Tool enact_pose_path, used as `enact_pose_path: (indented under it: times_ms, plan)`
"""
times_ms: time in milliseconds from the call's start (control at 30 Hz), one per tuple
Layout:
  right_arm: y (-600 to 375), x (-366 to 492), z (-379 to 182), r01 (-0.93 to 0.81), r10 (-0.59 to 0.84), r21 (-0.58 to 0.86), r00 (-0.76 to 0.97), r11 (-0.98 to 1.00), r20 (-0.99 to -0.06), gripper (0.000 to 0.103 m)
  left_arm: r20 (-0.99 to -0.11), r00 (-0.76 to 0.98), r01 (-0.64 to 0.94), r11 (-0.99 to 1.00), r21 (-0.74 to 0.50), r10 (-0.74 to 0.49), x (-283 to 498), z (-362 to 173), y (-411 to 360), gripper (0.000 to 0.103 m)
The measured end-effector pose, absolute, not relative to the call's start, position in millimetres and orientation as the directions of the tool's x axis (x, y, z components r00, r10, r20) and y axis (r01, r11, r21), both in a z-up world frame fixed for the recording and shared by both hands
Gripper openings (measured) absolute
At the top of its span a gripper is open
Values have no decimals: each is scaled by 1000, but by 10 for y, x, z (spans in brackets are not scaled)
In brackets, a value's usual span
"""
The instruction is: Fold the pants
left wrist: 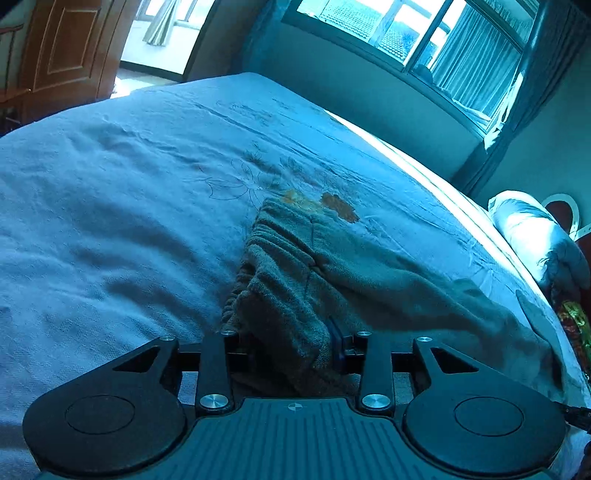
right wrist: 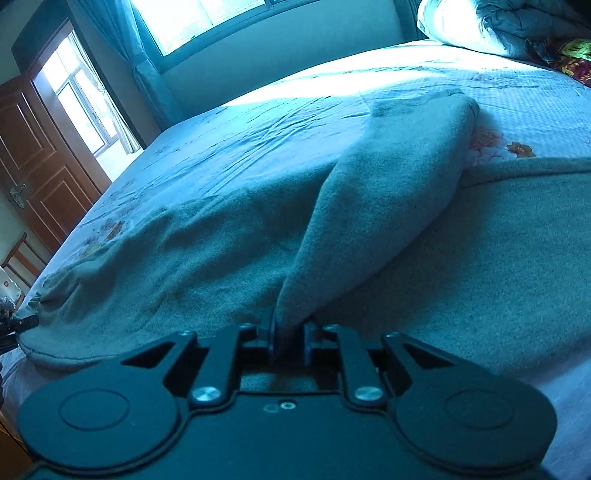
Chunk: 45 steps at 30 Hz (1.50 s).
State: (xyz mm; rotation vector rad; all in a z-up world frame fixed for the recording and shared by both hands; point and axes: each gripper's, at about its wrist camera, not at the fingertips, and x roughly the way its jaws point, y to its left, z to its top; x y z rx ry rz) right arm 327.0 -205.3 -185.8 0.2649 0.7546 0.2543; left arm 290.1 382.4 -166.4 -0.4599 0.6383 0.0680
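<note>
Grey fleece pants (left wrist: 295,280) lie on the bed's pale sheet (left wrist: 110,206). In the left wrist view my left gripper (left wrist: 295,350) is shut on the gathered elastic waistband, which bunches up between the fingers. In the right wrist view the pants (right wrist: 177,251) spread flat across the sheet (right wrist: 258,122), and my right gripper (right wrist: 290,343) is shut on a lifted fold of a leg that rises toward the cuff (right wrist: 424,147). The fingertips of both grippers are mostly buried in cloth.
The bed has a flower-printed sheet. A folded quilt (right wrist: 498,26) and a bright patterned item (right wrist: 569,59) lie at the head end. A window with curtains (left wrist: 443,44) runs along the far wall. A wooden door (right wrist: 37,155) stands beyond the bed's foot.
</note>
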Motion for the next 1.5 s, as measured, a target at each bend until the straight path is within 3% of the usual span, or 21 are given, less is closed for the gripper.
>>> enact_pose_path:
  times_ms: [33, 100, 167, 467, 633, 933, 1100, 1167, 1200, 1233, 1367, 1500]
  plan:
    - [-2064, 3254, -1821, -130, 312, 317, 708, 939, -633, 12, -587, 808, -228, 899, -375, -40, 2847, -1608, 3798, 57]
    - [-2117, 3197, -1730, -134, 300, 303, 733, 944, -610, 19, -593, 803, -296, 901, -318, 55, 2732, -1482, 3760, 92]
    - [-2171, 3141, -1646, -134, 282, 282, 755, 950, -592, 25, -595, 787, -359, 906, -224, 165, 2609, -1362, 3668, 99]
    - [-2321, 3027, -1429, -119, 217, 208, 806, 971, -551, 28, -610, 743, -330, 944, 23, 275, 2545, -1258, 2541, 99]
    - [-2275, 3033, -1369, -131, 191, 147, 814, 980, -548, 28, -630, 740, -269, 962, 45, 236, 2719, -1358, 1850, 100]
    - [-1963, 3503, -1403, -122, 121, 36, 817, 992, -564, 28, -662, 641, -377, 911, 168, 388, 2926, -1540, 1307, 103]
    - [-1790, 3831, -1493, -113, 14, -138, 822, 984, -569, 42, -668, 637, -371, 913, 172, 385, 2927, -1601, 1302, 103]
    - [-1787, 3914, -1560, -114, -31, -212, 816, 971, -577, 37, -666, 638, -369, 912, 177, 387, 2919, -1606, 1286, 103]
    - [-1820, 3942, -1586, -120, -42, -233, 806, 965, -590, 26, -664, 639, -367, 913, 180, 388, 2919, -1611, 1284, 103]
    - [-1883, 3946, -1589, -123, -36, -220, 796, 968, -604, 0, -662, 641, -365, 913, 183, 389, 2920, -1614, 1280, 103]
    - [-2156, 3627, -1459, -94, -31, -191, 825, 977, -564, 0, -658, 649, -359, 916, 178, 382, 2908, -1618, 1279, 103]
    - [-2509, 3042, -1437, -33, 3, -45, 833, 998, -554, 0, -655, 659, -346, 923, 171, 368, 2891, -1615, 1310, 103]
